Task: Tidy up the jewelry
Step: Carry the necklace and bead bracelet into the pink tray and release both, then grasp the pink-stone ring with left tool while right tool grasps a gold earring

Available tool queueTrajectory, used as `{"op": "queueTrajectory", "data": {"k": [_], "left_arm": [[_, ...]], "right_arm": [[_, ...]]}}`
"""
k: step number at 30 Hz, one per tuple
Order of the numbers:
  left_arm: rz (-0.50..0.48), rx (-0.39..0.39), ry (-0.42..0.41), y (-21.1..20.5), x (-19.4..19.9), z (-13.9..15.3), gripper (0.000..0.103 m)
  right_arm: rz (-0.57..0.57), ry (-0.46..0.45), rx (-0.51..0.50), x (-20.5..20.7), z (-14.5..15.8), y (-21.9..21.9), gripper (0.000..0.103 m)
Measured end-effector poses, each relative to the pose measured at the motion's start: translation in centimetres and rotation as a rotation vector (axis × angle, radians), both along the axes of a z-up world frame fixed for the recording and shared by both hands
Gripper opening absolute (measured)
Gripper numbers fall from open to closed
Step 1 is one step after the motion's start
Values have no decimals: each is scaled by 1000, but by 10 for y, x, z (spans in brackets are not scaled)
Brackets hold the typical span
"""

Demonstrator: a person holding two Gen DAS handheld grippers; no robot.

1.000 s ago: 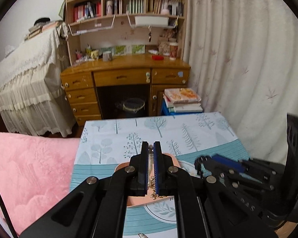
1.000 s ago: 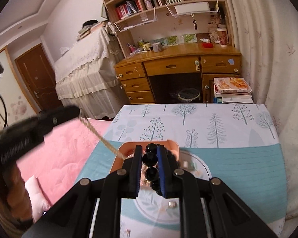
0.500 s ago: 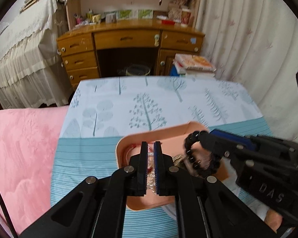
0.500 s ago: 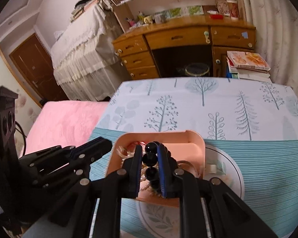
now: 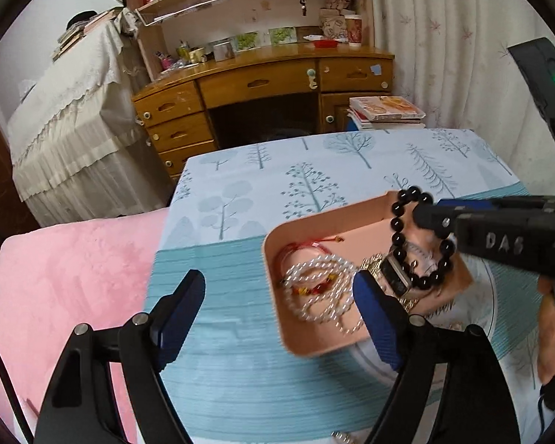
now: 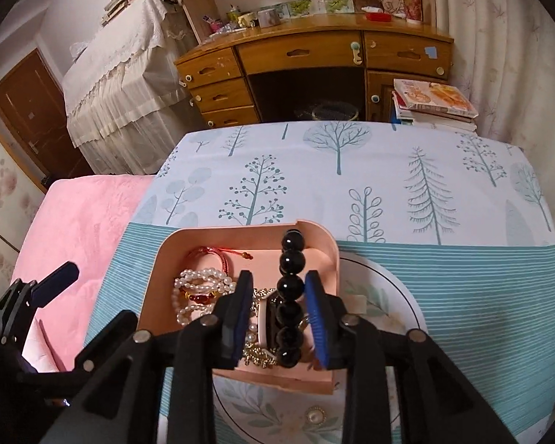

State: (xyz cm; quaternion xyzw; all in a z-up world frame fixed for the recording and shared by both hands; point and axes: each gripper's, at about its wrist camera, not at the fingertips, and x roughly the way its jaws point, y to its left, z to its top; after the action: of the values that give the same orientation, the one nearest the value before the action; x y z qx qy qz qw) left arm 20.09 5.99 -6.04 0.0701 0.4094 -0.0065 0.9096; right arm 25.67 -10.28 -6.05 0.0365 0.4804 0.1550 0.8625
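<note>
The right gripper point(image 6: 279, 314) has just been opening, its pads now clear of the black bead bracelet point(image 6: 289, 298) between them, over the pink tray point(image 6: 159, 259). The left gripper point(image 5: 277, 307), just opened, stands wide and empty. Drop-off step (nearly done); next, lift clear.

Both hand-held grippers have just been opening: left point(image 5: 277, 307) empty, black bead bracelet point(image 6: 290, 296) loose between the right's point(image 6: 279, 314) pads.

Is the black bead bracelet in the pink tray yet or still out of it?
Partly in. The black bead bracelet hangs between the right gripper pads, which have just been opening, its lower beads down among jewelry in the pink tray.
</note>
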Motion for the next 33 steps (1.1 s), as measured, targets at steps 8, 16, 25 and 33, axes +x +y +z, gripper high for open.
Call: {"op": "queueTrajectory", "data": {"k": [8, 16, 25, 33], "left_arm": [[44, -83, 57, 21, -15, 0, 81], [66, -93, 64, 36, -33, 5, 81], [28, -96, 29, 41, -79, 25, 81], [-4, -148, 91, 54, -131, 13, 81]], "right_arm": [[130, 32, 123, -12, 7, 28, 30], [163, 23, 113, -29, 15, 40, 30], [192, 23, 107, -78, 20, 29, 30], [247, 54, 75, -132, 4, 25, 30]]}}
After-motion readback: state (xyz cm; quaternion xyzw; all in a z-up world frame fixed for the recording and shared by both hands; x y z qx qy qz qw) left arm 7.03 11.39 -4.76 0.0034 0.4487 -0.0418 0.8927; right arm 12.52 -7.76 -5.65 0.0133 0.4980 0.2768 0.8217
